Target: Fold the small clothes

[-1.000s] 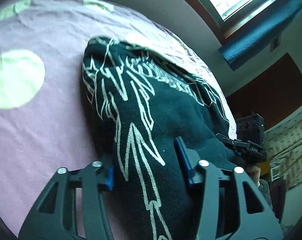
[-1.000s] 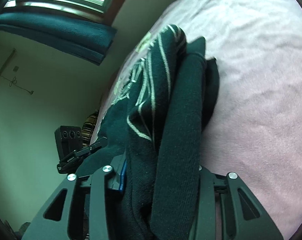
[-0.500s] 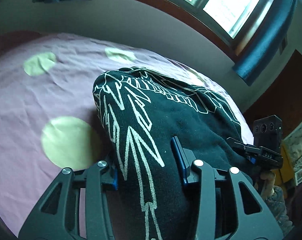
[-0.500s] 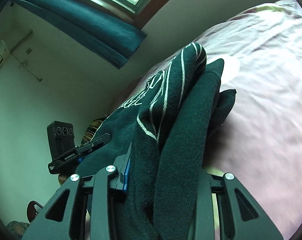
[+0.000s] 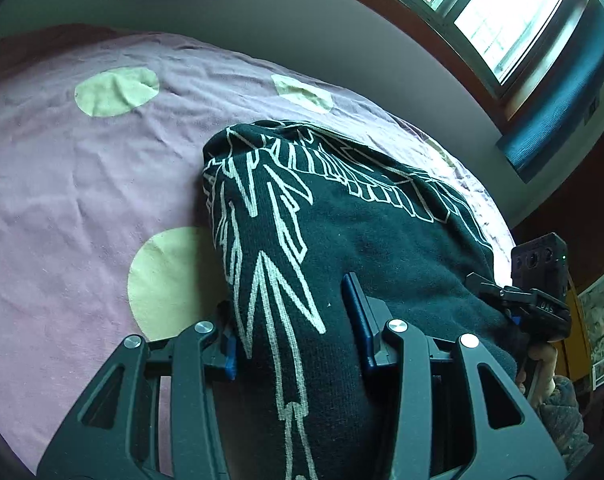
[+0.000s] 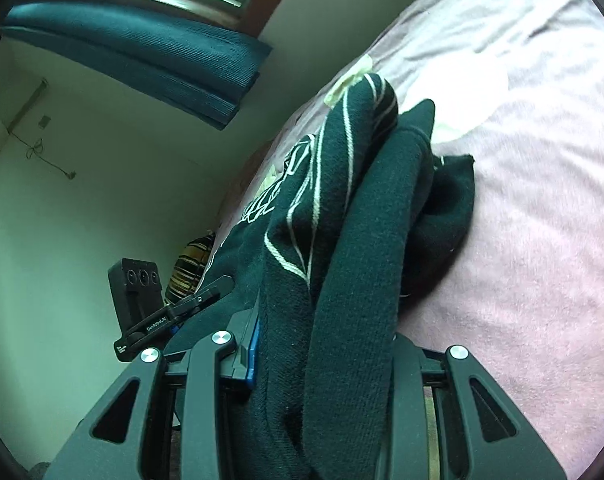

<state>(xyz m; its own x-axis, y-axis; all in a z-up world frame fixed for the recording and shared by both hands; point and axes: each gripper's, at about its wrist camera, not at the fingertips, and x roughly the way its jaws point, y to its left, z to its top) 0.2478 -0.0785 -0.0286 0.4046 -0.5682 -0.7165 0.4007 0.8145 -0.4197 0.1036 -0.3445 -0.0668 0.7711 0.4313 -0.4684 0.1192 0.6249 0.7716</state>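
A black garment with a white line print hangs bunched between both grippers, above a pink bed sheet. My left gripper is shut on one thick fold of it, with the blue pads pressing from both sides. In the right wrist view my right gripper is shut on another bunch of the same garment; cloth hides its right finger. The right gripper shows at the garment's far edge in the left view. The left gripper shows likewise in the right view. The garment's far end droops onto the sheet.
The sheet is pink with pale green circles and covers a bed. A wall, a window and a blue curtain lie beyond the bed. A person's hand holds the right gripper.
Both grippers have carried the garment across the bed together and kept their hold. The left view has tipped up, showing more wall and window; the green circle now lies beside the garment.
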